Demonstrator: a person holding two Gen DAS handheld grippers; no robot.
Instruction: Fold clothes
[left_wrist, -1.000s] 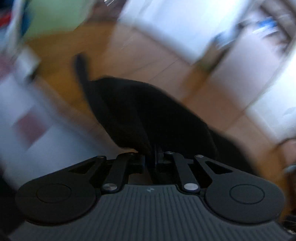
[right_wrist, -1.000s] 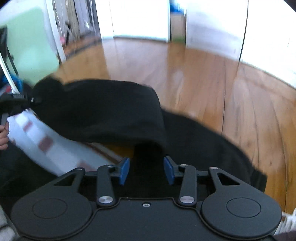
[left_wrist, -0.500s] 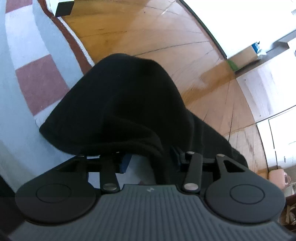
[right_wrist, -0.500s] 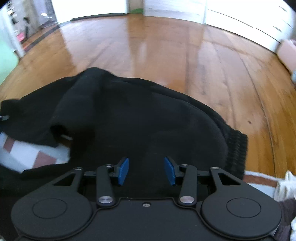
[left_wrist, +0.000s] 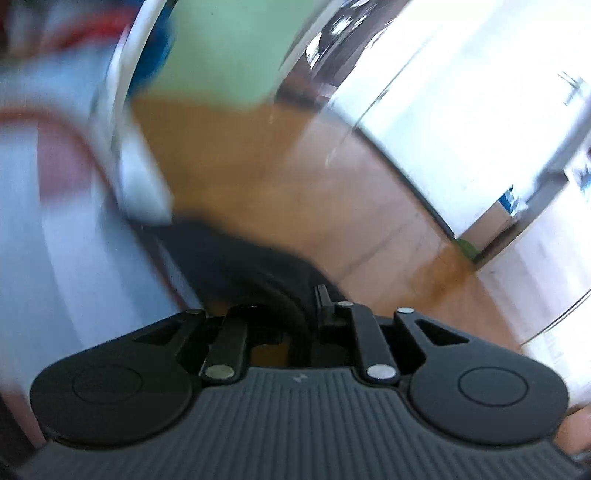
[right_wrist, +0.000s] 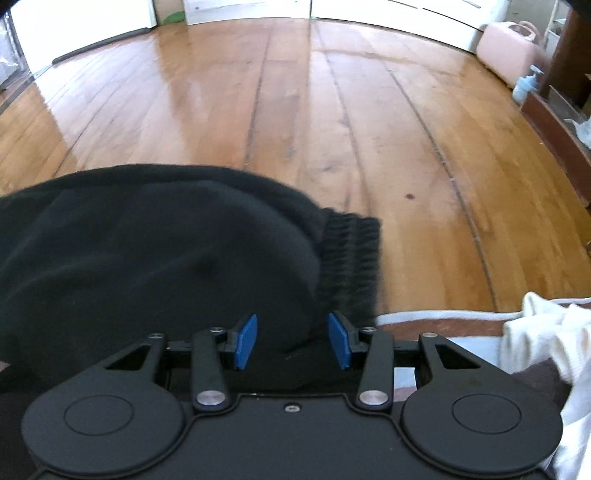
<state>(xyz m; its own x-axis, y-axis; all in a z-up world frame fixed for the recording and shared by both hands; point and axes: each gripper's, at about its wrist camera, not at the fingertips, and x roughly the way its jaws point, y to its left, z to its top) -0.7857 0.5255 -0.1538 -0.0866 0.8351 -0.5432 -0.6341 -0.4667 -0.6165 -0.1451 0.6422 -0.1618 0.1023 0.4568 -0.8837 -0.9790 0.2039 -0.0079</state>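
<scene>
Under blur, left gripper (left_wrist: 291, 314) fingers' state unclear; right gripper (right_wrist: 292, 341) fingers parted over black garment (right_wrist: 155, 258).

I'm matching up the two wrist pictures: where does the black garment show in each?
Left wrist: the black garment lies low at centre, blurred, running into the left gripper, whose grip I cannot make out.
Right wrist: it fills the lower left, its ribbed cuff right of centre, ahead of the open right gripper.
Shared landmark: the wooden floor beyond the garment.
</scene>
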